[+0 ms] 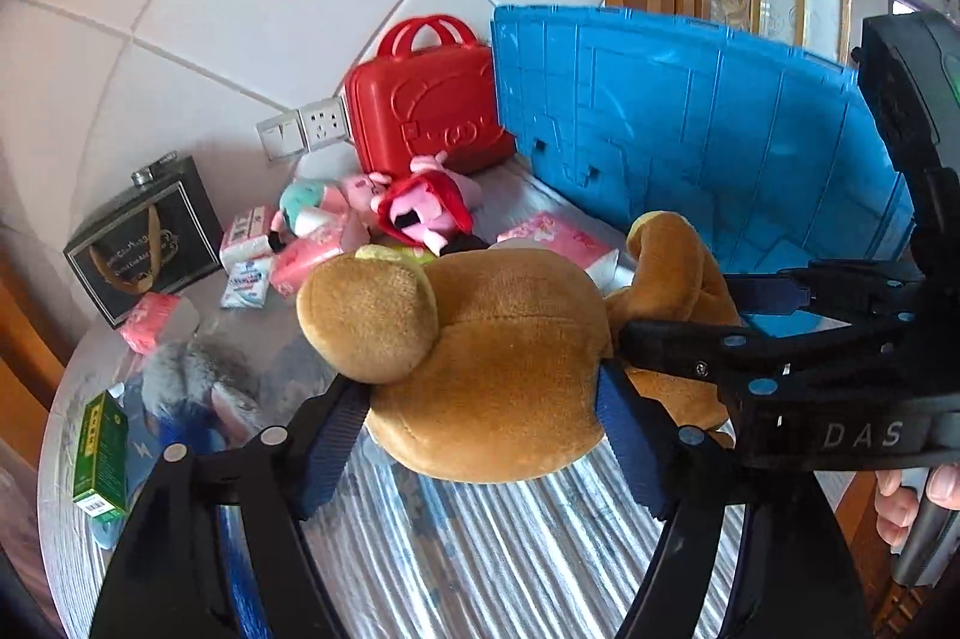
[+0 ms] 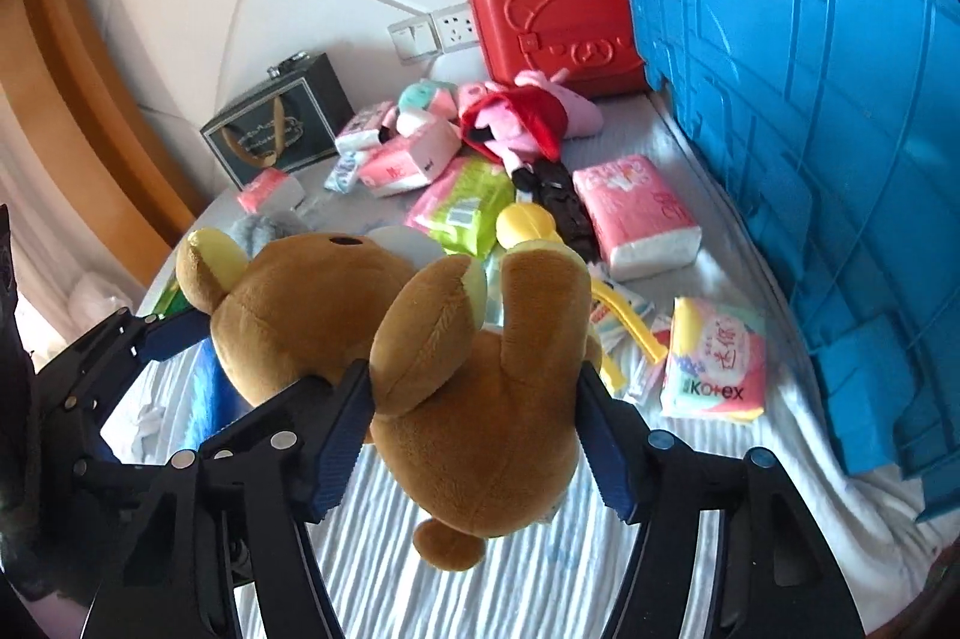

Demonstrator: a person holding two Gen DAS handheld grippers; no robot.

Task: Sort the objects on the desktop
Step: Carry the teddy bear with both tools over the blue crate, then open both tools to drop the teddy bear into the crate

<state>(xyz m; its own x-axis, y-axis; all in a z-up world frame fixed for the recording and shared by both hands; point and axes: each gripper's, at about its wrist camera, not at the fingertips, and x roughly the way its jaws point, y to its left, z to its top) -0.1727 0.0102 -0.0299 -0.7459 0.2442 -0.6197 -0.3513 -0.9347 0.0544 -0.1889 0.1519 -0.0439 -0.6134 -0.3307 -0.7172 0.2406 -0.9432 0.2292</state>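
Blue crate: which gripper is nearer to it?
Right. The right gripper holds the teddy bear by its body, toward the blue crate; the left gripper holds its head, farther away.

Left wrist camera sits just behind the left tongs [image 1: 480, 435], angled down across the desk [image 1: 480, 549] toward the tiled wall. Right wrist camera looks likewise past the right tongs [image 2: 474, 435]. Both are very near the brown plush bear [image 1: 498, 369] and share it, the red case [image 2: 552, 21] and blue crate [image 2: 810, 129].
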